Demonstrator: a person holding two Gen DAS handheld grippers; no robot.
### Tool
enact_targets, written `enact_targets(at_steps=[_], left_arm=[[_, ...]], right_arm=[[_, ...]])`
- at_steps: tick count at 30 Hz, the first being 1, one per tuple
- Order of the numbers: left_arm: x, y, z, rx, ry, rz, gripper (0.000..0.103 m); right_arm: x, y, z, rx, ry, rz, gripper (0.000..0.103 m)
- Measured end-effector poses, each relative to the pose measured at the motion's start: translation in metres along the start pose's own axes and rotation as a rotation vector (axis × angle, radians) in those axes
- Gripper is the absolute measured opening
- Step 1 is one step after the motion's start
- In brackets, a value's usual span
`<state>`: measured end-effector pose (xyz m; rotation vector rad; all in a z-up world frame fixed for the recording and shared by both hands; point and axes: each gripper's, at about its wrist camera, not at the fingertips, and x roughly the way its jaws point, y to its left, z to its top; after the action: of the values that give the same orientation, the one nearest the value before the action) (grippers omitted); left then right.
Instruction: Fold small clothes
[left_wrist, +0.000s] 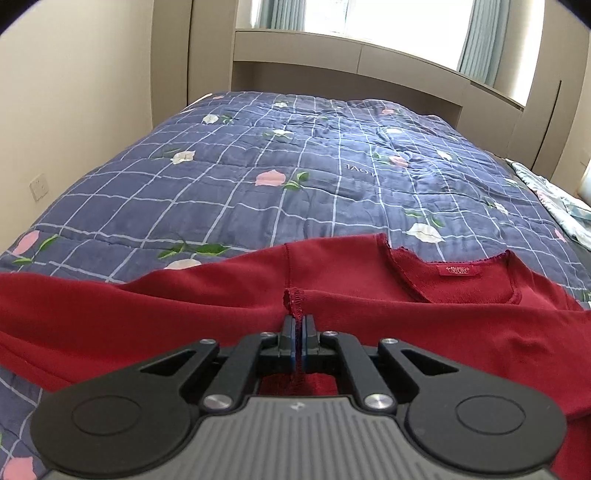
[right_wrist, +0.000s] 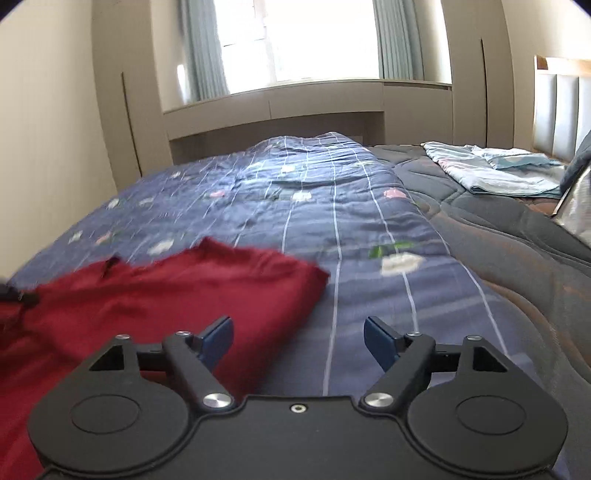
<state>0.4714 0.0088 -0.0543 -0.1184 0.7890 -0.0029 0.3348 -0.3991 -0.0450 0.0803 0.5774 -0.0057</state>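
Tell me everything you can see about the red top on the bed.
The red top is a dark red, soft knit-looking garment lying spread and rumpled across the near part of the blue floral quilt. Its scalloped neckline faces away, with a red label showing inside. A stitched seam runs down to an overlocked edge, which the left gripper pinches between shut jaws. The right gripper stands open beside the top's corner, holding nothing.

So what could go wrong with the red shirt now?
1. The left tool pinches only a thin hemmed edge of the red shirt, so the cloth might slip out when pulled.
2. The right tool is open and holds nothing, so lifting from one side could bunch the shirt up.
3. The blue flowered quilt underneath is wrinkled, so the fold may come out crooked.
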Motion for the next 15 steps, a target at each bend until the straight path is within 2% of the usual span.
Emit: enact_targets(at_steps=[3,6,9,13,15], left_arm=[[0.002,0.0,0.0,-0.007,0.008,0.004,0.002],[0.003,0.0,0.0,-0.005,0.009,0.01,0.002],[0.003,0.0,0.0,-0.009,0.012,0.013,0.002],[0.003,-0.001,0.001,-0.005,0.013,0.016,0.002],[0.003,-0.001,0.001,-0.005,0.013,0.017,0.002]], right_arm=[[-0.013,0.014,-0.02,-0.069,0.026,0.006,0.077],[-0.013,0.028,-0.031,-0.125,0.035,0.028,0.067],[-0.008,0.034,-0.031,-0.088,0.036,0.052,0.059],[-0.002,0.033,-0.026,0.014,0.016,0.061,0.058],[0.007,0.034,-0.024,0.057,0.034,0.034,0.055]])
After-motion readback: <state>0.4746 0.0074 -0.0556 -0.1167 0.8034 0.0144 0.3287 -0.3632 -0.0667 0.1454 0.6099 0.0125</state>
